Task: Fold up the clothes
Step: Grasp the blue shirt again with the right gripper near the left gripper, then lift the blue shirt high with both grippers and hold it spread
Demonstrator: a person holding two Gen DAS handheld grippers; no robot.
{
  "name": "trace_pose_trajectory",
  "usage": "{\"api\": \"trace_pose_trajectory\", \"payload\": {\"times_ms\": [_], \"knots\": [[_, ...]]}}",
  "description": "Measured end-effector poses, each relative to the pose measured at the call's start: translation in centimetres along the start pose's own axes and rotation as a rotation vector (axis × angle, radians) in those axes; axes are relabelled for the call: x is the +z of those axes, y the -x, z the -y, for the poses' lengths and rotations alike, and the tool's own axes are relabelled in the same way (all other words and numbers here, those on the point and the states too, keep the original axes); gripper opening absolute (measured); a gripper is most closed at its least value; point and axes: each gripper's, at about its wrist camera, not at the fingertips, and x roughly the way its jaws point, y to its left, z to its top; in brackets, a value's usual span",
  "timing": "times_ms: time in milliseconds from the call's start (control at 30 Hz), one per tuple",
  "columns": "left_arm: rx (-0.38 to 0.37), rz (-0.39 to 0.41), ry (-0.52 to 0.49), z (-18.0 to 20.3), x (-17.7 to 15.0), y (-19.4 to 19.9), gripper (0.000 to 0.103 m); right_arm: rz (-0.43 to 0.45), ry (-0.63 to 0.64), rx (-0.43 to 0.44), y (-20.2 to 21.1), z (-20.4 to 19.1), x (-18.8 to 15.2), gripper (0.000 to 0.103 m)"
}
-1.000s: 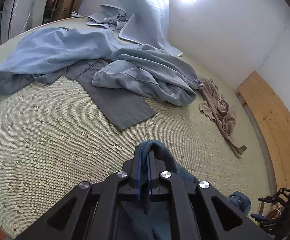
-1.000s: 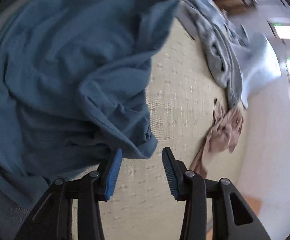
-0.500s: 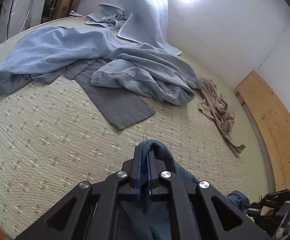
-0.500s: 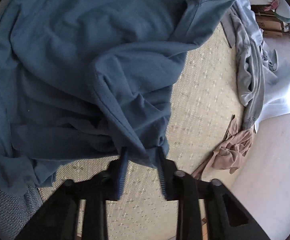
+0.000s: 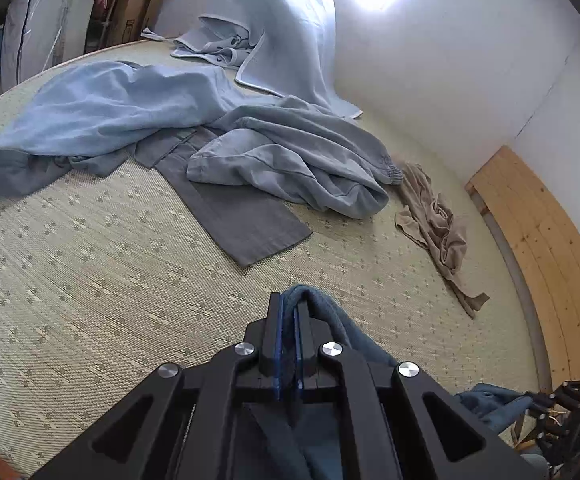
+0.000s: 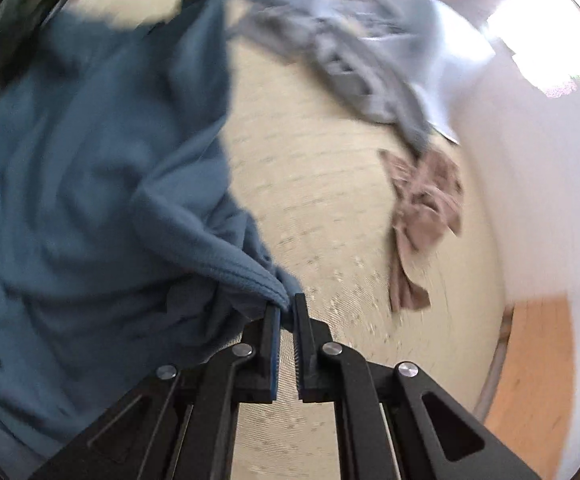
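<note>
My right gripper [image 6: 286, 307] has just clamped down on the hem corner of the dark blue shirt [image 6: 90, 184]; a second ago its pads stood wide apart with that corner lying loose between them on the mat, and now the cloth is pinched at the very tips and the picture from that wrist is smeared, so I read the hand as already lifting and rolling with the fabric. My left gripper [image 5: 288, 312] has not budged: its pads remain pressed together on a rolled edge of the same blue shirt, which loops over the fingertips and hangs away to the lower right of the left view. So I now have both ends of one edge in hand, which I judge is what I need to shake the shirt out and lay it flat for the first fold. The bite on the right is shallow, so it could slip if I pull hard. The shirt bunches to the left of the right gripper, over the woven mat [image 5: 90, 280]. Farther out lie a grey pair of trousers [image 5: 246, 224] under a light blue sweatshirt [image 5: 290, 160], a crumpled tan garment [image 5: 433, 220] near the wooden board [image 5: 541, 248], and a pale blue blanket [image 5: 290, 40] against the wall, all untouched.
</note>
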Motion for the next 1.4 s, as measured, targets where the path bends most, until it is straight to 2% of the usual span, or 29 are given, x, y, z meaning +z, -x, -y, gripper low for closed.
{"api": "trace_pose_trajectory", "payload": {"times_ms": [267,433,767,900,1100,1400], "knots": [[0.018,0.059,-0.034,-0.3,0.1,2.6,0.003,0.183,-0.453,-0.08,4.6,4.3,-0.1,0.004],[0.028,0.161,-0.109,1.2,0.5,6.4,0.003,0.294,-0.627,-0.181,8.4,6.8,-0.2,0.003],[0.067,0.369,-0.209,4.2,4.2,16.9,0.003,0.458,-0.702,-0.339,17.4,10.0,-0.3,0.003],[0.035,0.479,-0.216,5.7,6.9,22.7,0.003,0.541,-0.728,-0.405,21.9,11.2,-0.4,0.003],[-0.037,0.602,-0.215,8.1,10.3,30.7,0.003,0.677,-0.715,-0.504,30.2,12.4,0.3,0.003],[-0.127,0.77,-0.265,12.1,13.4,40.9,0.003,0.887,-0.706,-0.648,42.6,13.7,0.7,0.003]]}}
